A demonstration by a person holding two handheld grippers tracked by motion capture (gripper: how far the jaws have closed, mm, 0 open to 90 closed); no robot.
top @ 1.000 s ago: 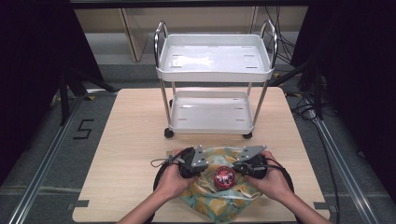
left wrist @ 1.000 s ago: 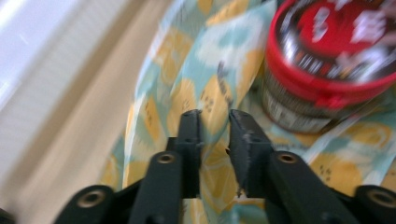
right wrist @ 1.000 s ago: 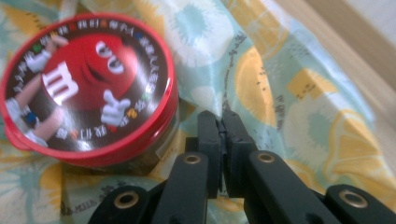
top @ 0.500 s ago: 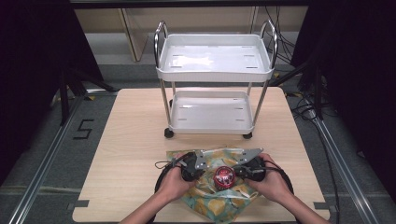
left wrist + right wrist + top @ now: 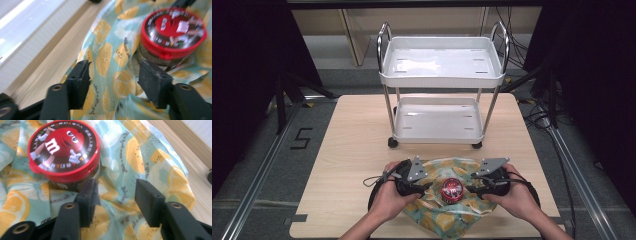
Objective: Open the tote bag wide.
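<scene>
High view: the left gripper (image 5: 424, 187) and the right gripper (image 5: 474, 189) sit low over a lemon-print cloth (image 5: 444, 212) at the near edge of the table (image 5: 347, 150), with a red-lidded jar (image 5: 452, 188) standing on the cloth between them, the left tongs at its 9 o'clock and the right at its 3 o'clock. A white two-tier cart (image 5: 439, 95) stands on the table at the jar's 12 o'clock, well apart from it. The surface is pale wood; the room beyond is dark, with metal floor rails (image 5: 257, 195) on either side and cables (image 5: 537, 107) at the cart's 3 o'clock. Left gripper view: the jaws have just been opening and stand wide apart, gripping nothing; cloth lies loose beneath the gap, and the jar stands at 1 o'clock beyond the pads (image 5: 153, 80). Right gripper view: these jaws have likewise just been opening, stand about half spread and hold nothing; the jar sits at 11 o'clock, just beyond one pad (image 5: 87, 195). Judged risk: with both tongs free, a raised fold of fabric may slump flat, and a jaw closing blind near the jar could nudge or tip it, as rumpled cloth gives poor footing
</scene>
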